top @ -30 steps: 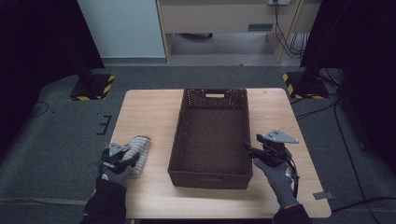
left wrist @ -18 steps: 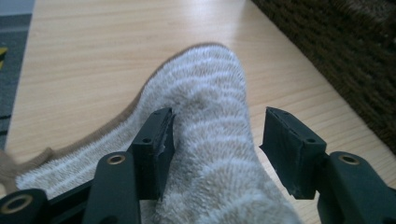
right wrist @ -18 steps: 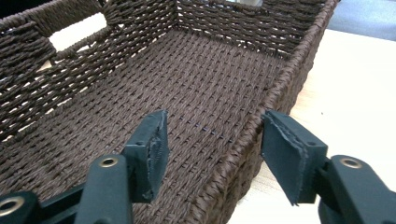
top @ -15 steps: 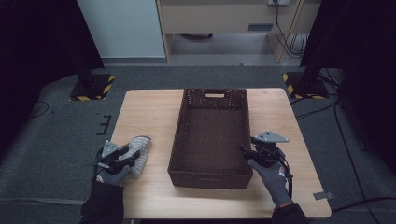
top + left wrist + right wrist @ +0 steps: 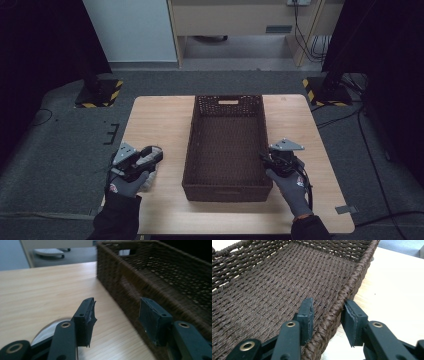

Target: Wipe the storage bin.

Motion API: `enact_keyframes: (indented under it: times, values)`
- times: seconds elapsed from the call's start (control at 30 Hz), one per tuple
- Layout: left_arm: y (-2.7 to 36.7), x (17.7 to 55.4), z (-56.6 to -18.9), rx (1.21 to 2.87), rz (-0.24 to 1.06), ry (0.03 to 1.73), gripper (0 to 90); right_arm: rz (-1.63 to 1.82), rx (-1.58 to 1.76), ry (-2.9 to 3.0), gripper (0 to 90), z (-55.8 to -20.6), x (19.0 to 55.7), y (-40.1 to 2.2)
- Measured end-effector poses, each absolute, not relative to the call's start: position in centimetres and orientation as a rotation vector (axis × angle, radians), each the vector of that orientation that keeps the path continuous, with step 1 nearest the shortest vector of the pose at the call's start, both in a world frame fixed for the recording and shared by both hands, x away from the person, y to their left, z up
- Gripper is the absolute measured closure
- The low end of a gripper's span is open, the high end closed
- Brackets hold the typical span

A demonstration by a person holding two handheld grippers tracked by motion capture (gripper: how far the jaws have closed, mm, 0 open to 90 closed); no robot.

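A dark woven basket (image 5: 227,142) sits mid-surface on a light wooden surface (image 5: 160,120). The right hand-held gripper (image 5: 328,315) straddles the basket's right rim near the front corner; its jaws have just been closing, the rim between them, seemingly not yet pinched. The left hand-held gripper (image 5: 116,320) hovers left of the basket, jaws spread and empty, a pale object (image 5: 47,331) beneath it.

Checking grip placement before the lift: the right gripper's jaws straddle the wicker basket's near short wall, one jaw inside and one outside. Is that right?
Not quite. The right gripper straddles the wicker basket at its long side wall on the person's right, near the front corner, one jaw inside and one outside. The right gripper view shows the rim between the jaws; the high view shows which wall.
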State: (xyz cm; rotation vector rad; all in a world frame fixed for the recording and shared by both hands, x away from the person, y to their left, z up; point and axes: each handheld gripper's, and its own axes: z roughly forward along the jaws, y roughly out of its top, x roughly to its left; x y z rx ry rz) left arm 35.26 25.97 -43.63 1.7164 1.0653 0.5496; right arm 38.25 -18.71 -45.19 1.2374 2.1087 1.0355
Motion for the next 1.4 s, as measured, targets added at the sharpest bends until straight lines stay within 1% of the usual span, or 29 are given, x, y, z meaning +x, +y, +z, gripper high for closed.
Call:
enact_keyframes:
  times: [0.13, 0.33, 0.4, 0.5, 0.63, 0.7, 0.87, 1.03, 1.13, 1.23, 1.3, 1.33, 1.4]
  values:
    - [22.9, 35.4, -42.8, 1.736, 0.528, 1.000, 46.8, 1.072, 1.243, 2.100, 64.0, -45.4, 38.4, -19.1]
    - [19.7, 35.6, -43.6, 1.840, 0.510, 0.939, 49.6, 1.091, 1.256, 2.086, 63.4, -45.5, 38.4, -19.1]
    - [19.4, 35.5, -44.1, 1.862, 0.512, 0.933, 51.1, 1.100, 1.260, 2.084, 60.9, -45.5, 38.3, -19.2]
    - [19.1, 35.5, -45.0, 1.857, 0.467, 0.939, 52.5, 1.107, 1.252, 2.081, 51.6, -45.3, 38.1, -19.4]
    - [18.7, 35.4, -45.2, 1.860, 0.464, 0.933, 54.8, 1.144, 1.235, 2.087, 49.0, -44.9, 37.5, -20.0]
    - [18.6, 35.3, -45.2, 1.869, 0.464, 0.926, 55.9, 1.158, 1.239, 2.094, 50.5, -44.7, 37.1, -20.1]
    - [18.3, 35.2, -45.3, 1.886, 0.484, 0.922, 55.7, 1.100, 1.216, 2.127, 58.6, -44.9, 36.8, -19.5]
    - [18.6, 35.3, -44.8, 1.867, 0.484, 0.928, 51.4, 1.084, 1.227, 2.124, 64.3, -45.1, 37.3, -19.2]
    - [18.6, 35.4, -45.1, 1.870, 0.476, 0.935, 50.5, 1.087, 1.225, 2.125, 66.7, -45.2, 38.0, -19.3]
    - [18.2, 35.3, -45.3, 1.882, 0.463, 0.921, 50.5, 1.108, 1.229, 2.130, 67.8, -45.3, 38.9, -19.4]
    - [18.0, 35.1, -45.4, 1.887, 0.482, 0.923, 49.8, 1.115, 1.233, 2.130, 67.8, -45.3, 39.2, -19.5]
    - [18.0, 35.0, -45.4, 1.881, 0.481, 0.927, 50.0, 1.118, 1.232, 2.128, 67.2, -45.3, 39.2, -19.5]
    - [18.0, 35.0, -45.5, 1.868, 0.476, 0.934, 50.4, 1.103, 1.222, 2.117, 62.4, -45.2, 39.1, -19.5]
